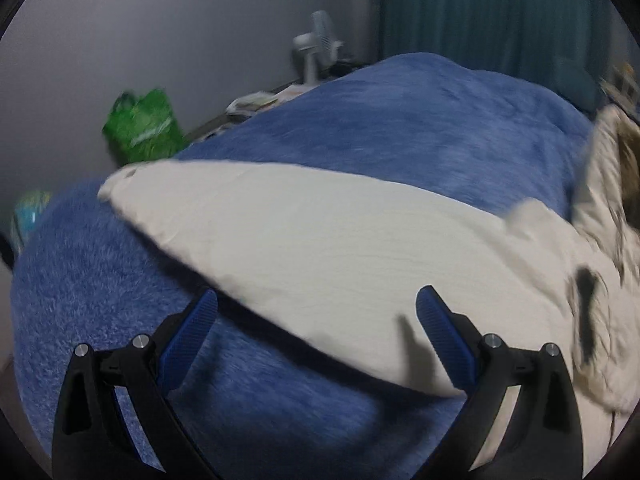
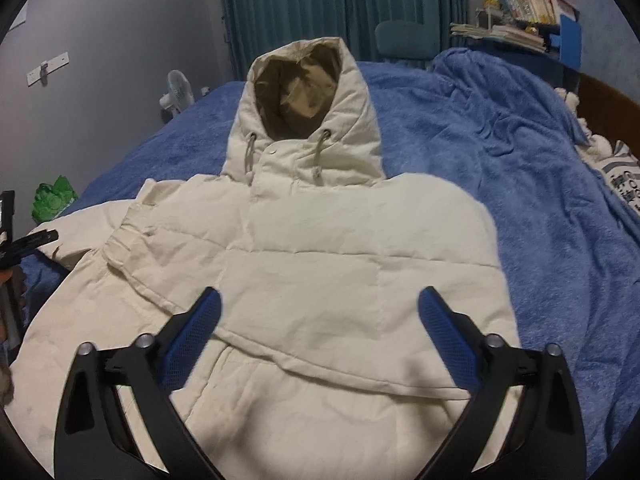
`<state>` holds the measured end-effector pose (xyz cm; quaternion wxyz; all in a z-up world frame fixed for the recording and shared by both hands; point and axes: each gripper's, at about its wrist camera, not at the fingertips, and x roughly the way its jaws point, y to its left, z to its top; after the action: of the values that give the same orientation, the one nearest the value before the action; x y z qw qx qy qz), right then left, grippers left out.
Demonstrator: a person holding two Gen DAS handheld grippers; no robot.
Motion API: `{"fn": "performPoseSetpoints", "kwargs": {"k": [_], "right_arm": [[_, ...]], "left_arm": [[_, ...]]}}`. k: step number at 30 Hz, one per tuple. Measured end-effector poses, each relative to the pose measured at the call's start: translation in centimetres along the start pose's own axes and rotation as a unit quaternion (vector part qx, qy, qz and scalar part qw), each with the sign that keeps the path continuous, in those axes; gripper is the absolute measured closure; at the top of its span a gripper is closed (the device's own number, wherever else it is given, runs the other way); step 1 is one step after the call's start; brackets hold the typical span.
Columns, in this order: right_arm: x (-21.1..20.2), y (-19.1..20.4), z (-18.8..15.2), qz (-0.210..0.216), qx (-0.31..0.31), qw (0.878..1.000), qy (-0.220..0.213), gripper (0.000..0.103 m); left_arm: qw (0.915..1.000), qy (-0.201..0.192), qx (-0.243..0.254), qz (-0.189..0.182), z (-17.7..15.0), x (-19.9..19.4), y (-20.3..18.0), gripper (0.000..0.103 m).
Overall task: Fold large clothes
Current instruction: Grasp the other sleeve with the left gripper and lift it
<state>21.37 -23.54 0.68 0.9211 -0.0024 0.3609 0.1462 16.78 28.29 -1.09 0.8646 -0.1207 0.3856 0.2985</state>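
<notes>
- The cream hooded jacket (image 2: 320, 240) lies face up on the blue blanket (image 2: 520, 160) covering the bed, hood (image 2: 304, 92) pointing away toward the curtain (image 2: 340, 8).
- In the right wrist view, one side already looks folded in over the chest; the other sleeve (image 1: 300, 240) stretches out across the blanket, seen plainly in the left wrist view.
- The left gripper (image 1: 316, 320) hangs over that sleeve's near edge, jaws released, nothing between the pads.
- The right gripper (image 2: 320, 320) hovers over the jacket's lower front, jaws spread wide and empty.
- The step in hand appears to be folding the outstretched sleeve inward.
- To do it well: pinch the sleeve near the cuff, through both layers of padding, since puffy fabric slips from a shallow bite.
- Lift only slightly and carry it across the chest so the body does not drag.
- The right gripper could press the jacket's middle to keep it from shifting on the plush blanket.
</notes>
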Motion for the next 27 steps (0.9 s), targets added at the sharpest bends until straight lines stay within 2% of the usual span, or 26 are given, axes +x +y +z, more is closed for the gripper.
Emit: {"fn": "performPoseSetpoints", "kwargs": {"k": [3,4,7,8,10,11,12,15,17,19,23,27], "right_arm": [[0.4,0.3,-0.2,0.005,-0.007,1.0,0.011,0.027],[0.6,0.4,-0.3,0.0,-0.01,1.0,0.015,0.04],[1.0,0.3,-0.4,-0.004,-0.009,1.0,0.024,0.059],[1.1,0.2,-0.4,-0.001,-0.006,1.0,0.027,0.063],[1.2,0.1,-0.4,0.001,-0.001,1.0,0.03,0.073],[1.3,0.1,-0.4,0.001,0.0,1.0,0.031,0.074],[1.4,0.1,-0.4,0.0,0.0,0.999,0.033,0.074],[1.7,0.1,-0.6,0.0,0.002,0.999,0.038,0.072],[1.8,0.0,-0.6,0.002,0.007,0.999,0.04,0.055],[1.6,0.0,-0.6,0.003,0.008,0.999,0.035,0.034],[1.4,0.1,-0.3,0.005,0.008,1.0,0.027,0.027],[1.3,-0.1,-0.3,0.007,0.013,0.999,0.028,0.025]], "left_arm": [[0.9993,0.0,-0.038,-0.007,0.9,1.5,3.1,0.008],[0.9986,-0.001,-0.05,-0.015,1.2,2.0,4.1,0.008],[0.9958,0.0,-0.087,-0.029,2.1,3.3,6.8,0.011],[0.9951,0.001,-0.094,-0.031,2.4,3.6,7.3,0.019],[0.9936,0.009,-0.107,-0.035,2.7,4.2,8.3,0.043],[0.9941,0.011,-0.105,-0.025,2.8,4.4,8.5,0.064],[0.995,0.014,-0.097,-0.018,3.1,4.4,8.6,0.074],[0.9961,-0.007,-0.085,-0.022,4.0,3.3,8.4,0.084],[0.996,-0.026,-0.079,-0.034,4.7,1.9,8.0,0.088],[0.9952,-0.046,-0.069,-0.052,5.6,0.4,7.4,0.092],[0.9913,-0.092,-0.037,-0.087,7.6,-3.3,5.2,0.095],[0.9805,-0.145,0.022,-0.13,8.9,-8.3,0.7,0.096]]}}
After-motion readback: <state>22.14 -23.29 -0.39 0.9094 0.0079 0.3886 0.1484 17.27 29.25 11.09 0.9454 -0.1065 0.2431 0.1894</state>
